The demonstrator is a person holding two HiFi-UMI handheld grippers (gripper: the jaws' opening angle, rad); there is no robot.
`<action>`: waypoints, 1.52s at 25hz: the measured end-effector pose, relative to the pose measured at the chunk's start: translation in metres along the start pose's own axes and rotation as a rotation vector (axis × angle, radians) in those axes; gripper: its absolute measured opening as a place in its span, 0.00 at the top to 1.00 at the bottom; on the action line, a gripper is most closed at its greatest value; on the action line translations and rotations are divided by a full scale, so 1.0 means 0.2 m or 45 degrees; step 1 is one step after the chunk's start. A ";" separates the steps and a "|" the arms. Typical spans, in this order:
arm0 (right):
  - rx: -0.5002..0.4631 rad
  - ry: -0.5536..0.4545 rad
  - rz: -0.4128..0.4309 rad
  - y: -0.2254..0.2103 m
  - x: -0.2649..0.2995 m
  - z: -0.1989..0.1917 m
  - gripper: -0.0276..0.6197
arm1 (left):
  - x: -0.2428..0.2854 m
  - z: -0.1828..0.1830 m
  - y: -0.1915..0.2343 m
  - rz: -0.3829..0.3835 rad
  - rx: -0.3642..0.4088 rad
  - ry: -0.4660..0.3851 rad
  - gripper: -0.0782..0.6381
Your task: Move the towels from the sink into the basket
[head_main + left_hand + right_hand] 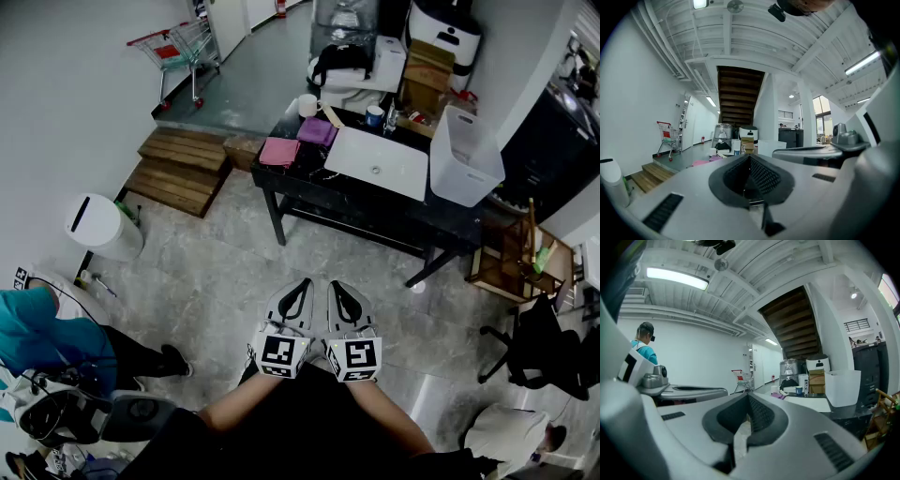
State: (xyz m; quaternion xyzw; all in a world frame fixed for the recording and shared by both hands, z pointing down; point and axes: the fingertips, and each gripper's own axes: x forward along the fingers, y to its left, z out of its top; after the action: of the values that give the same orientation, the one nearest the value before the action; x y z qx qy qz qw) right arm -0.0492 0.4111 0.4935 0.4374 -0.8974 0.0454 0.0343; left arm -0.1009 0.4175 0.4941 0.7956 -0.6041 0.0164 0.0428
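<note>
A pink towel [279, 151] and a purple towel [318, 130] lie on the black table [375, 211], to the left of the white sink [375, 164]. A white basket [464, 155] stands at the table's right end. Both grippers are held side by side close to my body, well short of the table. My left gripper [304, 283] is shut with nothing in it, and so is my right gripper [335, 285]. The left gripper view shows the shut jaws [750, 157] and the pink towel [701, 162] far off. The right gripper view shows the shut jaws [747, 394] and the basket [842, 387].
A mug [307, 105], a blue cup [374, 115] and boxes crowd the table's far side. Wooden steps [183, 169] and a shopping cart [183, 47] are at the left. A white bin [101, 228], a person in teal [37, 337], a wooden rack [511, 258] and an office chair [539, 347] ring the grey floor.
</note>
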 end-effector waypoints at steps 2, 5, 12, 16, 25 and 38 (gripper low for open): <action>0.002 0.004 -0.004 -0.03 0.00 -0.01 0.93 | 0.02 0.00 -0.02 -0.004 -0.002 -0.003 0.88; 0.018 -0.003 -0.012 -0.07 -0.01 -0.03 0.93 | 0.04 -0.02 -0.03 -0.003 -0.016 0.002 0.88; 0.080 -0.041 -0.053 -0.16 0.03 -0.04 0.93 | 0.10 -0.03 0.01 0.011 -0.039 0.006 0.88; 0.113 -0.054 -0.008 -0.17 0.11 -0.05 0.93 | 0.13 -0.02 0.12 0.016 -0.061 -0.028 0.88; 0.022 0.058 0.043 -0.19 0.52 -0.05 0.93 | 0.42 0.00 0.42 0.038 -0.076 -0.028 0.88; 0.032 0.185 0.069 -0.20 1.38 0.04 0.93 | 0.94 0.00 1.08 -0.032 -0.144 0.037 0.88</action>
State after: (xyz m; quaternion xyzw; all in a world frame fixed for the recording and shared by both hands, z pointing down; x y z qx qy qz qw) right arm -0.1879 0.1706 0.5145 0.4089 -0.9035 0.0890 0.0926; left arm -0.2570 0.1788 0.5191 0.7992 -0.5932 -0.0068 0.0967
